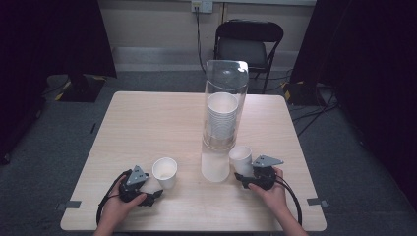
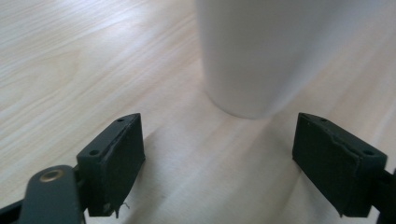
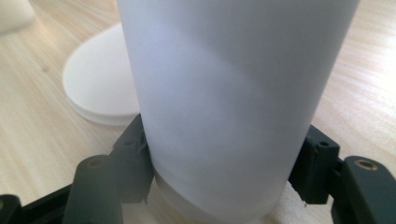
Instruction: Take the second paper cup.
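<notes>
Two white paper cups are being handled on a pale wooden counter (image 1: 147, 123) beside a tall clear dispenser tube (image 1: 223, 98) in which a stack of cups (image 1: 222, 120) is held. The right gripper (image 1: 244, 178) is seen clamped on the right cup (image 1: 241, 158), its black jaws pressed against the lower wall on both sides, just above the base; the cup stands upright near the counter's front edge, just right of the tube's white foot (image 1: 215, 169). The left gripper (image 1: 153, 189) is held with its jaws wide apart, nothing between them, and the left cup (image 1: 164, 172) stands upright just ahead of it, untouched. Both cups are judged to be very light, thin-walled and easily crushed, with smooth tapered sides that may slip upward out of a grip. A gentle hold low on the wall, where the base stiffens it, is judged safest; a squeeze near the open rim would probably buckle it.
</notes>
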`<control>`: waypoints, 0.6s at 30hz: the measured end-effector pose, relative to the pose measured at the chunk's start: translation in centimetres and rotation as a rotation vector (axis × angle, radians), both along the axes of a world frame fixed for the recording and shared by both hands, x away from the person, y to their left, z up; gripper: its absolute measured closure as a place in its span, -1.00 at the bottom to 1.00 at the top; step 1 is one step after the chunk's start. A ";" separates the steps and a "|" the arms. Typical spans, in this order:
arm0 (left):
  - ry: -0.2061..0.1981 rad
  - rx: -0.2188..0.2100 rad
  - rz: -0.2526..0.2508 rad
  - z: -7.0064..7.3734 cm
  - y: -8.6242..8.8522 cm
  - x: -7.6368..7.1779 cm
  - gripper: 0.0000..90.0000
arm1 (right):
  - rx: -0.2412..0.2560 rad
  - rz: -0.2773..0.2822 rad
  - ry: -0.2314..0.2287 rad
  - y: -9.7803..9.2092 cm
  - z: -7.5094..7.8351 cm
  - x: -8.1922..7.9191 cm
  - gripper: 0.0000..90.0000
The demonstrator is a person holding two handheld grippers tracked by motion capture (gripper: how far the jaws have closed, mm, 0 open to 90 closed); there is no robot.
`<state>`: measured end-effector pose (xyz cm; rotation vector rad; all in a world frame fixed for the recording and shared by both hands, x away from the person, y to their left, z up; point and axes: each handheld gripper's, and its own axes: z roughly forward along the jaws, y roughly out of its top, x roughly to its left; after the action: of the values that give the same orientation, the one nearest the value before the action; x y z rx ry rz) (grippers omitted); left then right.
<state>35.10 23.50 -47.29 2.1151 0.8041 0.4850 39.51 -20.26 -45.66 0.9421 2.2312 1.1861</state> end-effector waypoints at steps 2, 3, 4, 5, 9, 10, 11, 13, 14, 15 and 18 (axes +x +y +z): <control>0.003 0.021 -0.030 0.1 -0.1 -0.6 -0.62 | 0.004 0.010 -0.012 -0.3 0.2 -0.2 -0.23; 0.004 0.025 -0.040 0.1 -0.2 -0.8 -0.62 | 0.008 0.022 -0.021 -0.5 0.4 -0.4 -0.22; 0.010 0.030 -0.050 0.2 -0.5 -1.1 -0.62 | 0.009 0.029 -0.026 -0.7 0.5 -0.5 -0.22; 0.017 0.032 -0.064 0.3 -0.7 -1.3 -0.62 | 0.014 0.032 -0.027 -0.9 0.6 -0.7 -0.23; 0.044 0.013 -0.092 0.6 -1.8 -1.9 -0.62 | 0.038 0.038 -0.038 -1.6 0.7 -1.3 -0.23; 0.044 -0.002 -0.103 0.6 -2.3 -2.2 -0.62 | 0.048 0.038 -0.035 -1.7 0.5 -1.4 -0.23; 0.045 -0.004 -0.115 0.6 -2.6 -2.4 -0.62 | 0.046 0.041 -0.032 -1.9 0.4 -1.5 -0.23; 0.060 -0.013 -0.137 0.6 -3.2 -3.0 -0.62 | 0.046 0.056 -0.031 -2.0 0.3 -1.6 -0.23; 0.056 -0.005 -0.160 0.7 -3.6 -3.3 -0.62 | 0.046 0.061 -0.038 -1.9 0.4 -1.7 -0.23; 0.054 -0.011 -0.173 0.8 -3.9 -3.6 -0.62 | 0.048 0.067 -0.043 -1.9 0.4 -1.7 -0.23; 0.043 -0.028 -0.215 1.2 -5.4 -4.6 -0.62 | 0.058 0.077 -0.041 -1.6 0.3 -1.8 -0.23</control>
<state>30.55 18.14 -46.13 2.1619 0.5940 0.3135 37.71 -21.86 -45.32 0.8527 2.2289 1.2994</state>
